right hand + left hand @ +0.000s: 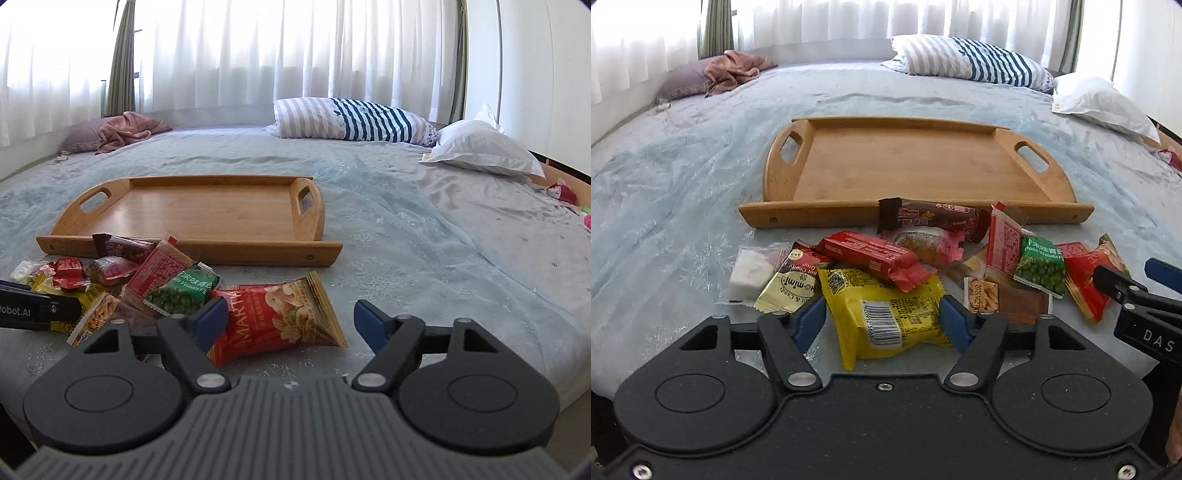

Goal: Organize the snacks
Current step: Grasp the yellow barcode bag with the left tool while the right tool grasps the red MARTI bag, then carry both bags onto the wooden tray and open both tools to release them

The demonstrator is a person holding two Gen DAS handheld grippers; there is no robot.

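Observation:
A heap of snack packets lies on the bed in front of an empty wooden tray [812, 218] [258, 253]. My left gripper [882, 323] holds a yellow packet [886, 314] at the near edge of the heap, with both blue pads against its sides. In the right wrist view a red nut packet [280, 321] lies between the jaws of my right gripper [291, 325]. The left pad touches it and the right pad stands clear, so the gripper is open. A green pea packet [1039, 267] [181, 291], red bars [871, 254] and a brown bar [934, 216] lie in the heap.
The bed has a pale blue cover [424, 258]. At its far side lie a striped pillow [351, 118], a white pillow [484, 147] and a purple pillow with a pink cloth [731, 70]. Small red and pink items [565, 192] sit at the right edge.

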